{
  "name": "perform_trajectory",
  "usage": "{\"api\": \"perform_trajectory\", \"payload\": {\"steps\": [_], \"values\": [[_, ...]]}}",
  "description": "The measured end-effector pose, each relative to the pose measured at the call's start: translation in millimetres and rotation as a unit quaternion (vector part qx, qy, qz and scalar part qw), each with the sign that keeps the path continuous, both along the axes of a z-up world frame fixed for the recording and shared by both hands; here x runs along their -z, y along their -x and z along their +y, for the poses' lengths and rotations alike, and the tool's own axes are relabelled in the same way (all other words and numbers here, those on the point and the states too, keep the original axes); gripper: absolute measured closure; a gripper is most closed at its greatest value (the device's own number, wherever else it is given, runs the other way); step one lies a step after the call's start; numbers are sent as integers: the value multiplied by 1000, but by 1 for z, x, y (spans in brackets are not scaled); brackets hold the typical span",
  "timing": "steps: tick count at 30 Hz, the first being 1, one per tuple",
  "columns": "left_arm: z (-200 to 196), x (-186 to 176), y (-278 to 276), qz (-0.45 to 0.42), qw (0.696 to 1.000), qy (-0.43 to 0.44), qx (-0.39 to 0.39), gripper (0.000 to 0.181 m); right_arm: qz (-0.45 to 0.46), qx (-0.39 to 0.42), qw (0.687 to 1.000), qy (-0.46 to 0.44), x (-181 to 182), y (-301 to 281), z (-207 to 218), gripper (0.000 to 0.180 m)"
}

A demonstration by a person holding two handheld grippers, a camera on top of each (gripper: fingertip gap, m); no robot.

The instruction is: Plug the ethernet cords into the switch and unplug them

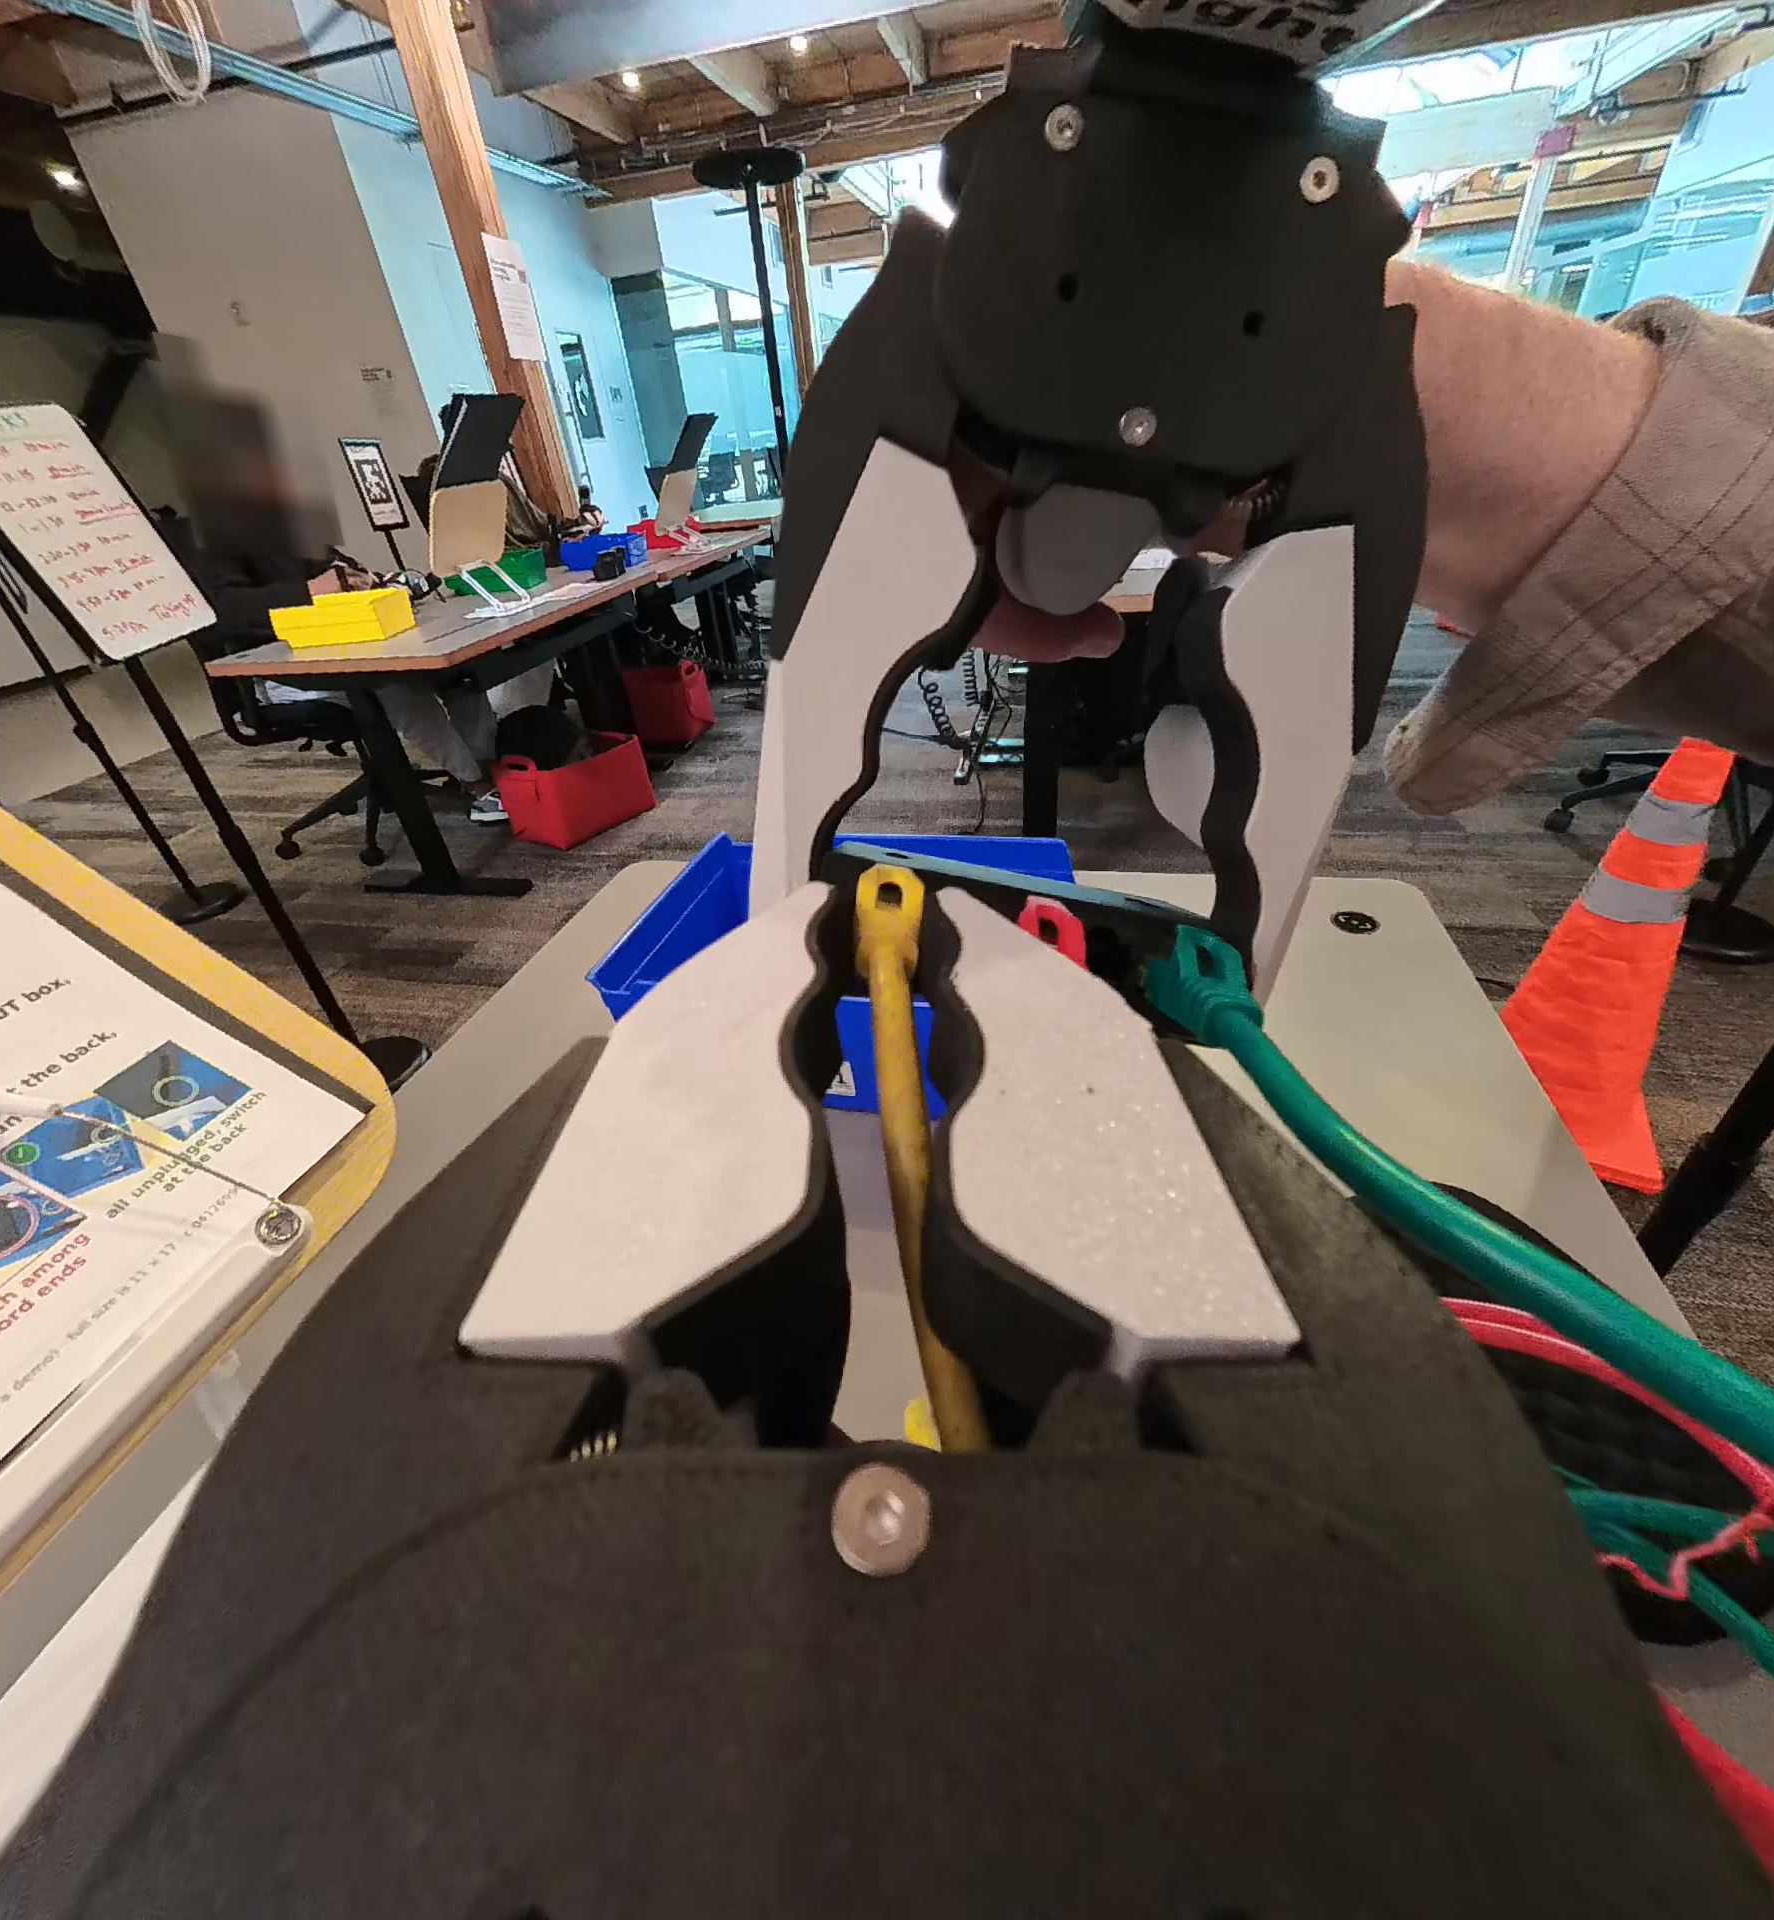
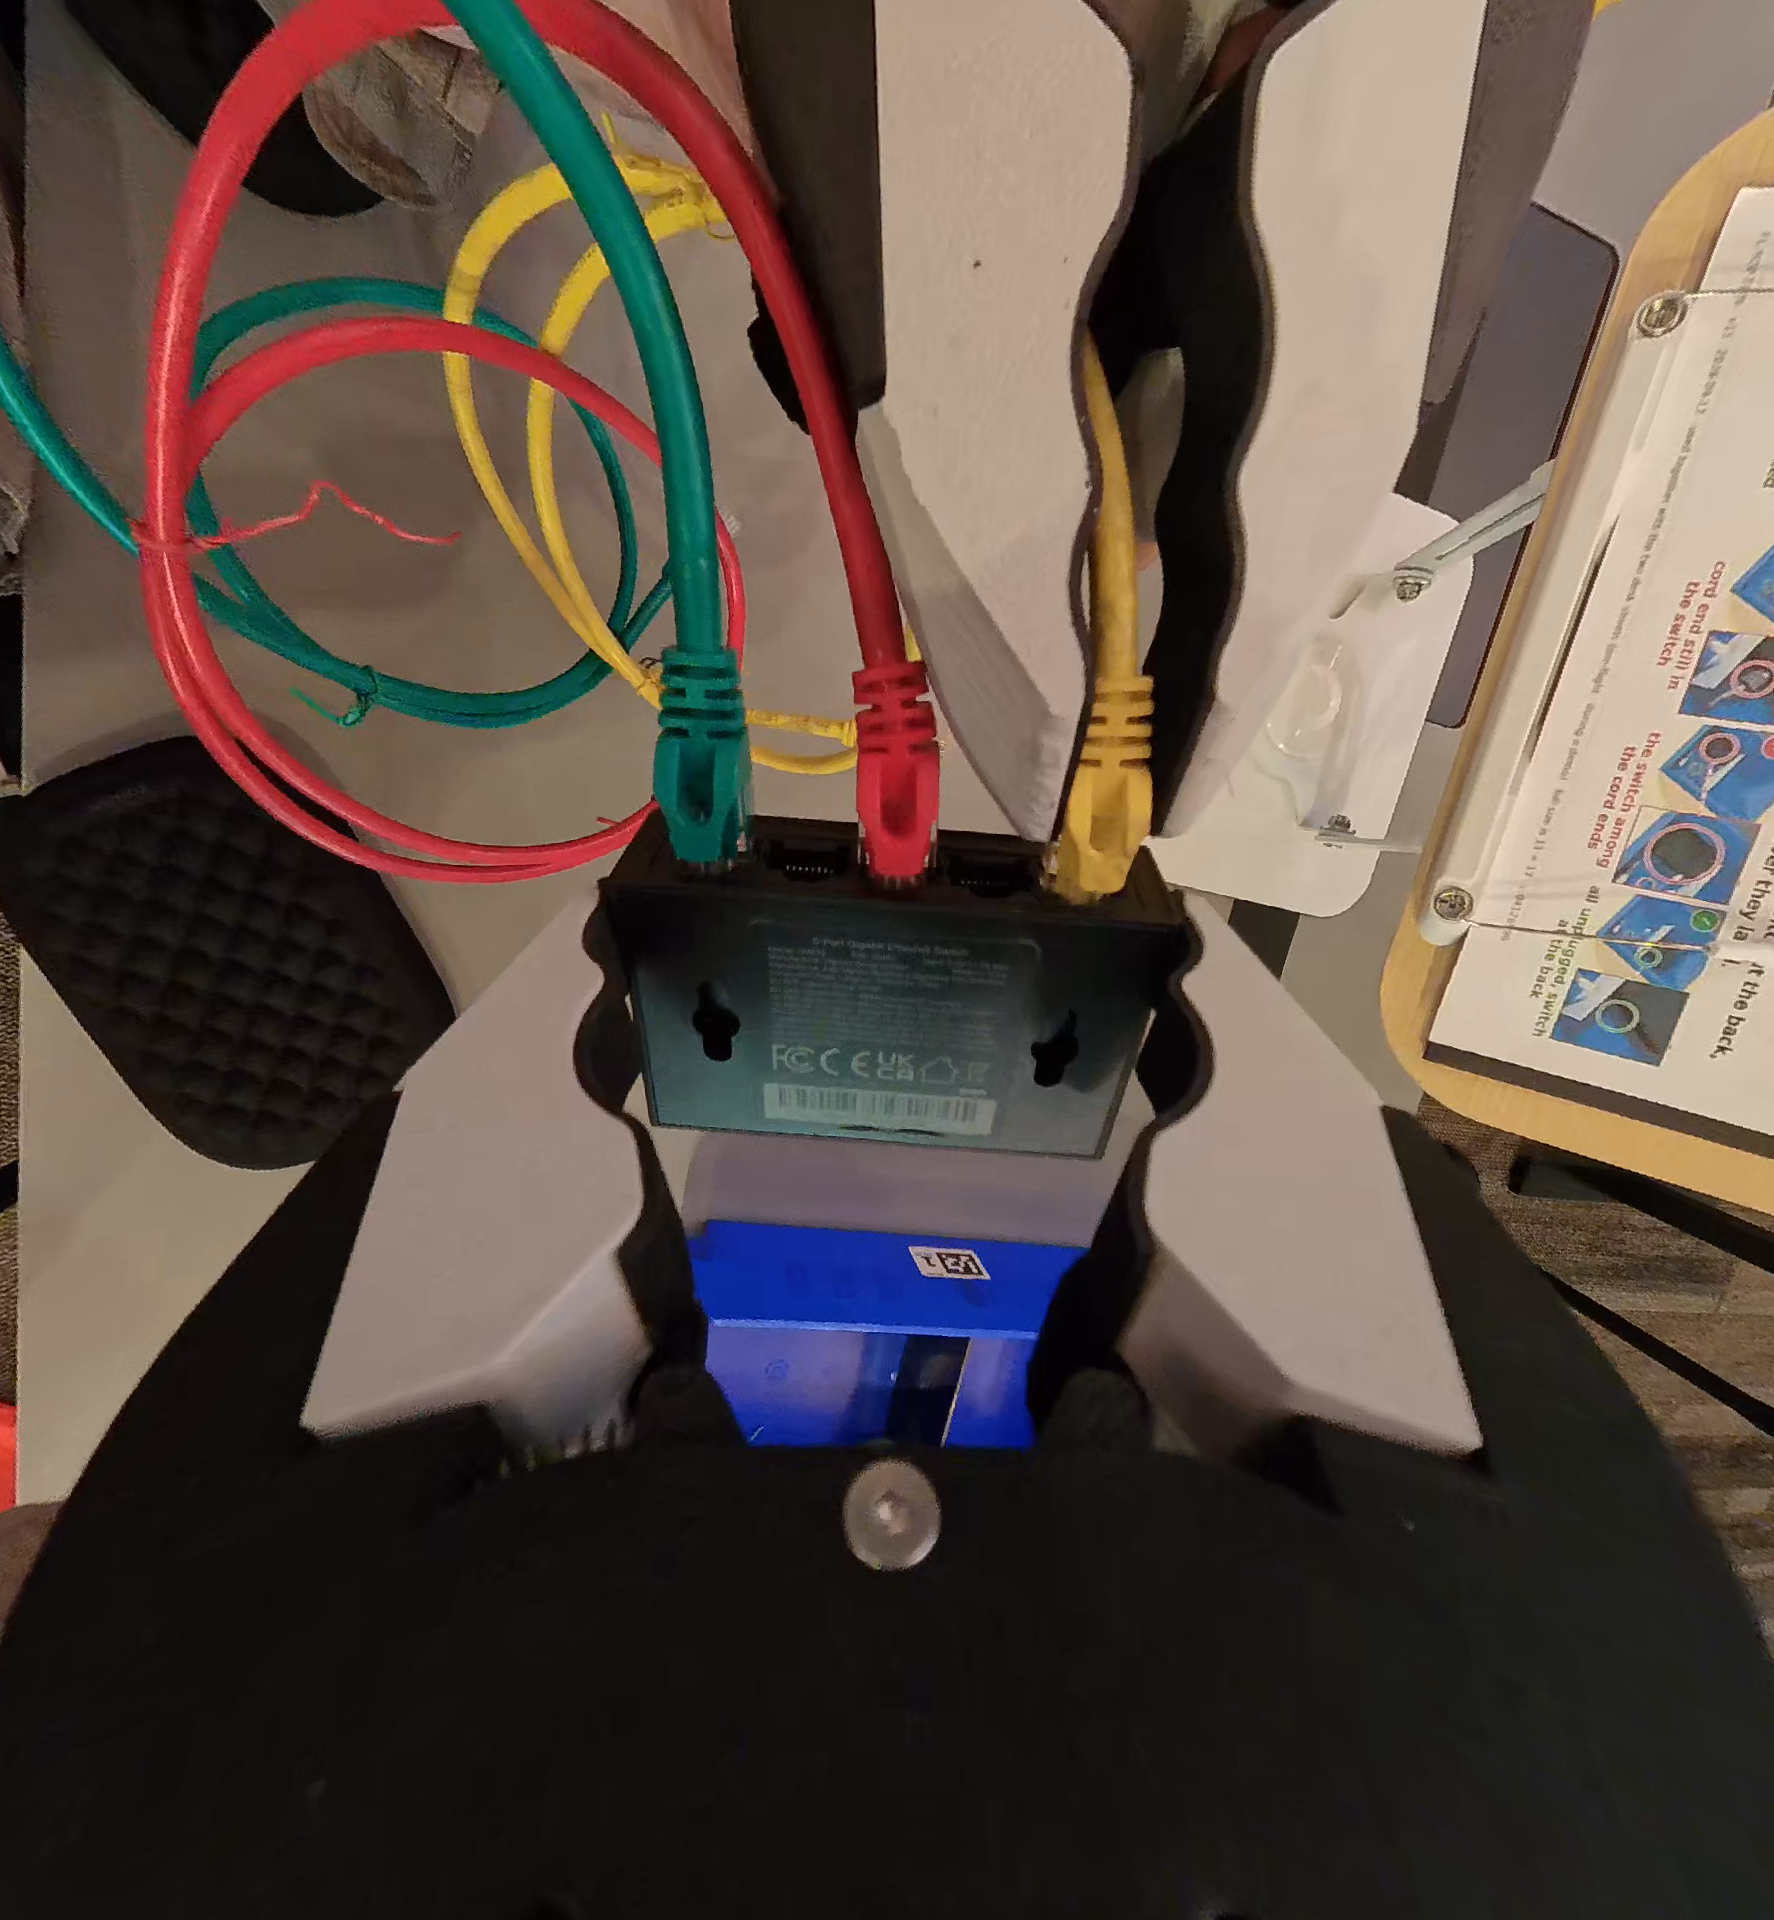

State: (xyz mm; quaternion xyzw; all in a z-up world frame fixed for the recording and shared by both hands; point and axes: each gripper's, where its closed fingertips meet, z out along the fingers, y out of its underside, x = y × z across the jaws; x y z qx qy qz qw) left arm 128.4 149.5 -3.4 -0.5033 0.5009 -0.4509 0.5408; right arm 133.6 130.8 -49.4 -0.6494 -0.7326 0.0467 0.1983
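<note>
- Left wrist view: an open workshop with wooden beams, desks carrying yellow, green and blue bins, red bins [image 1: 573,790] on the carpet, a whiteboard [image 1: 67,530] on a stand and an orange traffic cone [image 1: 1615,971] to the right.
- Close by lies a pale table [image 1: 1402,1049] with a blue bin [image 1: 691,925] at its far edge and a wooden instruction board [image 1: 135,1174] to the left.
- The left gripper [image 1: 881,935] has its fingers drawn close around the yellow cord [image 1: 904,1122], which runs lengthwise between them, with its plug at the tips.
- The right gripper [image 1: 1028,862] hangs from above with its fingers spread wide on either side of the switch [image 1: 1008,883].
- A red plug [image 1: 1049,925] and the green cord [image 1: 1382,1132] meet the switch's near edge.

- Right wrist view: the same pale table [image 2: 83,1247] seen from above, with the instruction board [image 2: 1631,727] at right.
- The right gripper [image 2: 888,1023] clamps the black switch [image 2: 893,1029] by its two short sides, label face toward the camera, above the blue bin [image 2: 862,1340].
- Green cord [image 2: 696,748], red cord [image 2: 898,748] and yellow cord [image 2: 1106,769] are all seated in ports, with an empty port between each pair.
- The left gripper [image 2: 1111,790] reaches in from the top, its fingers flanking the yellow cord just behind the plug.
- Loose loops of all three cords lie on the table to the left.
</note>
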Motion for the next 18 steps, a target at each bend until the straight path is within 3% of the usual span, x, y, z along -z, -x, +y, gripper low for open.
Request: {"api": "perform_trajectory", "payload": {"steps": [18], "values": [[-10, -15, 11, -46, 998, -21, 35, 169, 29, -16, 999, -6, -16, 15, -9, 82]]}}
